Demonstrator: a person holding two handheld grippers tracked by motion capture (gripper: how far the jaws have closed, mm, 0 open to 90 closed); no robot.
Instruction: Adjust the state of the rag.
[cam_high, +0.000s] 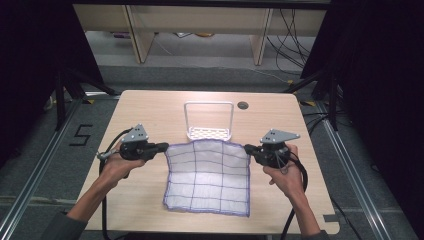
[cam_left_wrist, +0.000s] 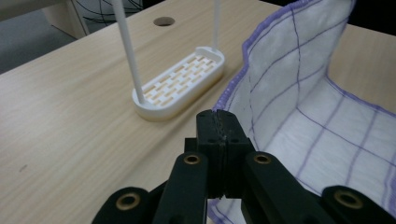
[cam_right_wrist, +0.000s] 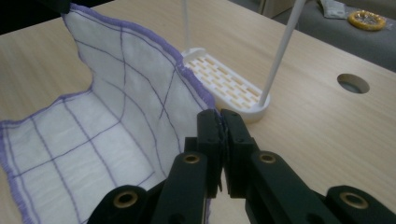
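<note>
A white cloth (cam_high: 208, 175) with a purple grid and purple hem lies on the table, its far edge lifted. My left gripper (cam_high: 164, 146) is shut on the cloth's far left corner (cam_left_wrist: 224, 116), its jaws closed tight on the hem. My right gripper (cam_high: 248, 148) is shut on the far right corner (cam_right_wrist: 212, 116). Between the two corners the cloth (cam_left_wrist: 299, 70) stands up as a curved wall, and the near part (cam_right_wrist: 70, 154) rests flat. A white rack (cam_high: 209, 131) with a slotted base and a tall wire hoop stands just behind the raised edge.
The slotted base of the rack (cam_left_wrist: 180, 86) and its thin uprights (cam_right_wrist: 280, 56) sit close beyond both jaws. A round cable hole (cam_high: 243, 105) lies at the table's far right. Black frame legs and cables stand on the floor around the table (cam_high: 145, 110).
</note>
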